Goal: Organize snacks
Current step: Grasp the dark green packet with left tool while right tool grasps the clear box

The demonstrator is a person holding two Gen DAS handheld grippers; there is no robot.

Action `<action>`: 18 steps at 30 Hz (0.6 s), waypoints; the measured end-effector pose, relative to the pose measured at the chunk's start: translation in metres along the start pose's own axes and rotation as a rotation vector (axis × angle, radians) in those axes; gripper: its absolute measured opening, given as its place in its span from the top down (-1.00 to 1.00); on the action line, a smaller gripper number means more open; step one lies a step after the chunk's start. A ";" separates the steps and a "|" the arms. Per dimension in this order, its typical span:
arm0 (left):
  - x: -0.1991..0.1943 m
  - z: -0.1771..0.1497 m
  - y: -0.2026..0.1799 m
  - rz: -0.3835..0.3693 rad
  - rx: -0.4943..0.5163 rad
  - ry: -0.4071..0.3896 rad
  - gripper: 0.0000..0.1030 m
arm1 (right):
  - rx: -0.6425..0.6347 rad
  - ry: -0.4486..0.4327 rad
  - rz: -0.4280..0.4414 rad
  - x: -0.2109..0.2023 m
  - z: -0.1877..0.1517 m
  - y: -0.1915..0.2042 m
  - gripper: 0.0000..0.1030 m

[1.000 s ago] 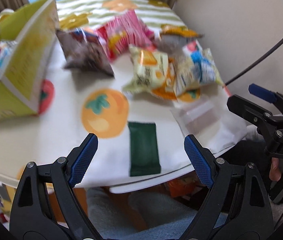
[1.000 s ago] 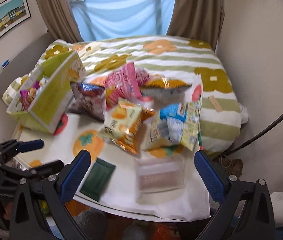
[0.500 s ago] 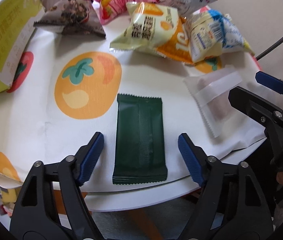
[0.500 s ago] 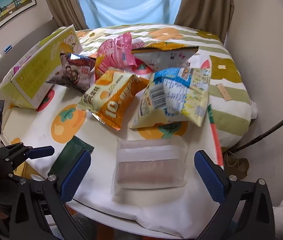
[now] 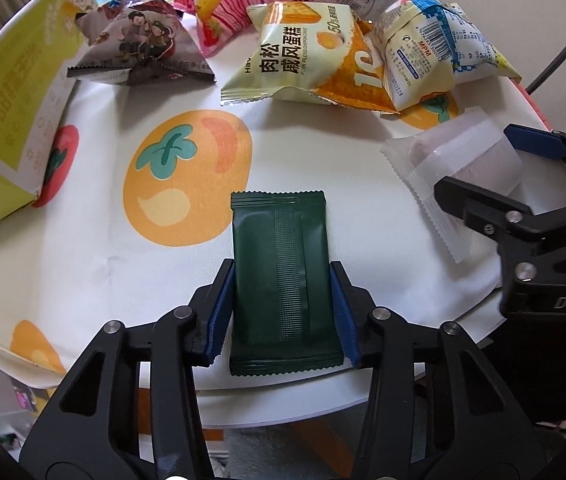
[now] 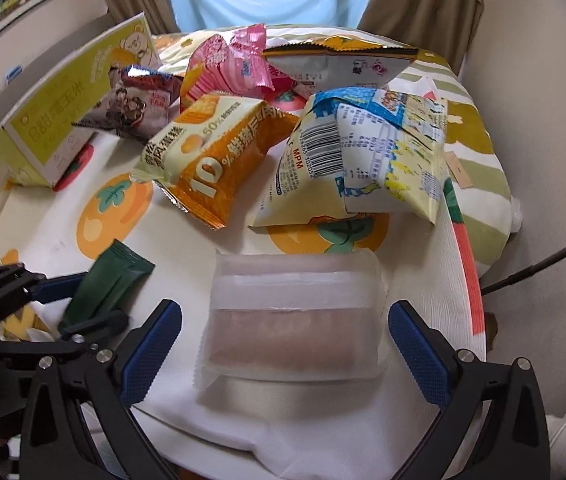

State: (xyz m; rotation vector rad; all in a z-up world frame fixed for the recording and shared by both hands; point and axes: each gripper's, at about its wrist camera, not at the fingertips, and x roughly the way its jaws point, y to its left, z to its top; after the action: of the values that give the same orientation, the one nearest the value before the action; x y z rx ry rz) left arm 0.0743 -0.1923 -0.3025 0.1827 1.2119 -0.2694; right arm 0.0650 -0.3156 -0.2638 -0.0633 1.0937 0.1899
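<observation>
- While our left gripper (image 5: 282, 312) pinches the dark green sachet (image 5: 283, 276), its label stays unreadable.
- Our right gripper (image 6: 285, 344) gapes wide around the frosted wrapper (image 6: 293, 320).
- Snack bags (image 6: 219, 152) crowd behind.

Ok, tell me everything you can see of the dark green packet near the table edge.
The dark green packet is a flat, matte, foil-like sachet with crimped ends and a ribbed centre seam, no print visible. It lies flat on the fruit-print tablecloth by the near edge, lengthwise between the left claw, whose blue pads press its long sides.
</observation>
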 end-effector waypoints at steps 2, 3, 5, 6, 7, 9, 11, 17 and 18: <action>-0.001 0.001 0.001 -0.004 -0.006 0.005 0.20 | -0.020 0.017 -0.008 0.004 0.001 0.002 -1.00; -0.001 0.003 0.002 -0.007 -0.011 0.006 0.20 | -0.024 0.024 -0.010 0.005 0.002 0.002 -1.00; -0.001 0.005 0.006 -0.010 -0.024 0.004 0.21 | -0.041 0.032 -0.017 0.008 0.003 0.005 -1.00; -0.002 0.005 0.009 -0.009 -0.029 0.002 0.21 | -0.048 0.036 -0.021 0.009 0.003 0.005 -1.00; -0.002 0.004 0.011 -0.009 -0.034 0.000 0.21 | -0.058 0.040 -0.026 0.011 0.003 0.006 -1.00; -0.003 0.003 0.014 -0.008 -0.046 0.000 0.21 | -0.076 0.046 -0.031 0.014 0.004 0.008 -1.00; -0.004 0.005 0.017 -0.009 -0.057 0.002 0.21 | -0.091 0.050 -0.045 0.017 0.003 0.010 -1.00; -0.005 0.008 0.023 -0.012 -0.067 -0.002 0.21 | -0.135 0.056 -0.084 0.025 -0.002 0.015 -1.00; -0.005 0.008 0.024 -0.014 -0.067 -0.002 0.21 | -0.142 0.057 -0.090 0.026 -0.003 0.016 -1.00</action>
State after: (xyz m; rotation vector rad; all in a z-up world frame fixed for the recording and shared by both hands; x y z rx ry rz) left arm 0.0870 -0.1716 -0.2952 0.1164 1.2189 -0.2406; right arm 0.0712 -0.2972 -0.2872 -0.2462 1.1308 0.1854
